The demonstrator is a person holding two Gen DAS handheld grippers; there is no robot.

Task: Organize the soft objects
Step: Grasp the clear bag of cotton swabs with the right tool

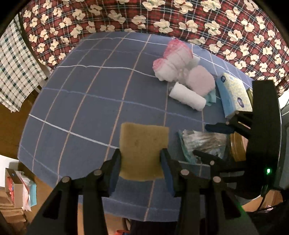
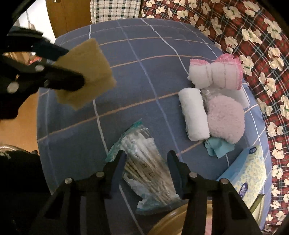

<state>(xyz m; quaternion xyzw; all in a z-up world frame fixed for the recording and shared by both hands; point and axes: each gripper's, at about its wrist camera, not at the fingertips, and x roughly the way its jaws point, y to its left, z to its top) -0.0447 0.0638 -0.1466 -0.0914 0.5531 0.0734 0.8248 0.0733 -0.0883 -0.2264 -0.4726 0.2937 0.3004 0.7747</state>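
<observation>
My left gripper (image 1: 140, 152) is shut on a yellow sponge (image 1: 142, 144) and holds it above the blue checked tablecloth (image 1: 81, 108). The right wrist view shows the same left gripper (image 2: 72, 66) and sponge (image 2: 86, 76) at upper left. My right gripper (image 2: 146, 153) straddles a clear bag of cotton swabs (image 2: 144, 162) lying on the cloth, a pad against each side. From the left wrist, the right gripper (image 1: 200, 139) and the bag (image 1: 204, 141) sit at the right.
At the far right lie pink-trimmed white rolled towels (image 2: 216, 72), a white towel roll (image 2: 195, 115), a pink fluffy ball (image 2: 225, 119), a teal cloth (image 2: 218, 147) and a tissue box (image 2: 247, 173). A round tan container (image 2: 171, 220) sits below. Red plaid bedding (image 1: 126, 16) lies behind.
</observation>
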